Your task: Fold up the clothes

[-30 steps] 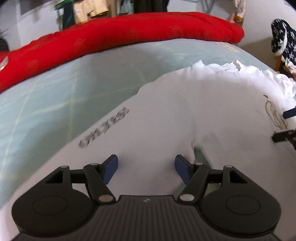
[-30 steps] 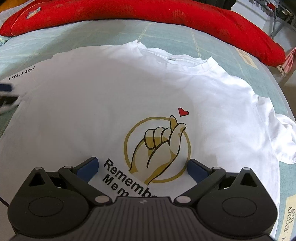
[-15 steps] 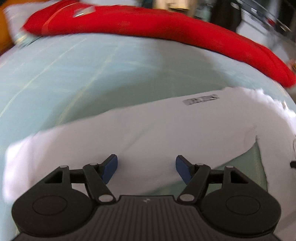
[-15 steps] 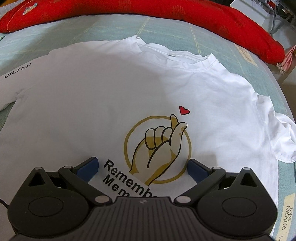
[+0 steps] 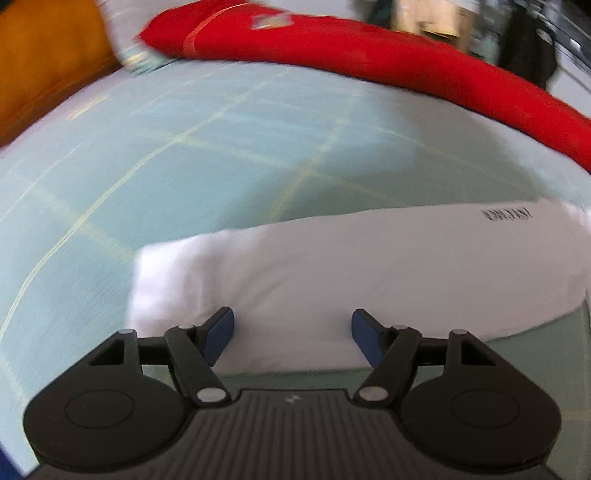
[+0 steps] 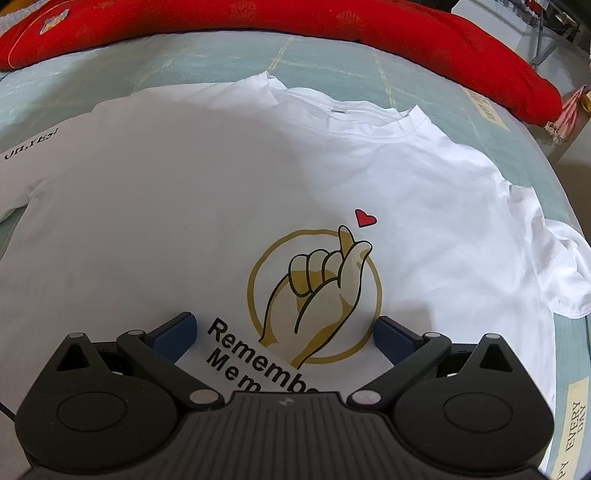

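Nearest my right gripper, the jaws stand spread wide and released, nothing between the pads, hovering over the lower chest of the white T-shirt. Its printed finger-heart emblem and the lettering "Remember" lie directly ahead of the jaws. The shirt lies face up and spread flat on the pale green bed sheet, collar toward the far side. Its one sleeve is rumpled at the right. My left gripper is likewise released, jaws apart over the other sleeve, which lies flat on the sheet; that view is blurred. Farthest off, a long red cushion runs along the bed's far edge.
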### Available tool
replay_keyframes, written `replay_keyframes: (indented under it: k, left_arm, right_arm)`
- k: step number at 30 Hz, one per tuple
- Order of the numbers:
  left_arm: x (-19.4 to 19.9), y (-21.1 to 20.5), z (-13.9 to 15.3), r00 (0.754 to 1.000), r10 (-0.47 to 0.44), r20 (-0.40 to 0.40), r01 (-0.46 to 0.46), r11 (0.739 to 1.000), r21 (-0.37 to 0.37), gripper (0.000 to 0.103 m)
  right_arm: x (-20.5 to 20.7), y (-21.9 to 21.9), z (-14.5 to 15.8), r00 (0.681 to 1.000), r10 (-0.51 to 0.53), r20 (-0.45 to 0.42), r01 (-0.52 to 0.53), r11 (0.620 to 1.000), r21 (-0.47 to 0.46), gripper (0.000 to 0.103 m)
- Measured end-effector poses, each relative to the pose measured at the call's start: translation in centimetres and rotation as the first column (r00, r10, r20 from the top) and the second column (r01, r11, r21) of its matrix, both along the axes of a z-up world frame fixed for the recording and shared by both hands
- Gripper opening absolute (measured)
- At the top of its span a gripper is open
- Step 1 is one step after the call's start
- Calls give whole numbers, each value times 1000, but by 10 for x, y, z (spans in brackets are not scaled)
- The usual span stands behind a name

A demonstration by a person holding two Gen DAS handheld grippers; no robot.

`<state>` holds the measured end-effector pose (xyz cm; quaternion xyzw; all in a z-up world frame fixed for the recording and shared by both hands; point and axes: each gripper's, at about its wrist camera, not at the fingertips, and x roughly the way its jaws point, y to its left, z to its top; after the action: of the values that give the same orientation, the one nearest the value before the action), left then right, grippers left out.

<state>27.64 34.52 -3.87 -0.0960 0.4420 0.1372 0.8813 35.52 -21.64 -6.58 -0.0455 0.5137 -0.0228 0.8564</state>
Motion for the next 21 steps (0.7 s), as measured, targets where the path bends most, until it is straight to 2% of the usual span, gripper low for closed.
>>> replay_keyframes:
  k: [3,6,10,16,18,21]
  left_arm:
    - [11,-6,16,1000,-1,4,1,1000,-12,67]
    - [23,-32,28,994,-95,55,96,995,-27,69]
    - [41,-76,35,971,-221,90,225,973,-46,71]
    - [53,-137,33,942,-327,81,331,943,-44,71]
    - [52,-156,34,934,-350,70,354,934,-44,71]
    - [49,-184,38,928,-366,65,368,930,-21,71]
  right_arm:
    - [-1,-1,0,1000,0,5,0,1000,5,103]
    - [-5,-2,-1,1000,-5,27,4,1000,6,103]
    - [-10,-5,2,998,-25,56,23,999,32,103]
    - [-12,-5,32,977,78,198,-97,991,88,103]
    - [-4,-6,28,968,139,210,-161,983,89,103]
    - [5,-17,13,964,182,193,-203,975,94,103]
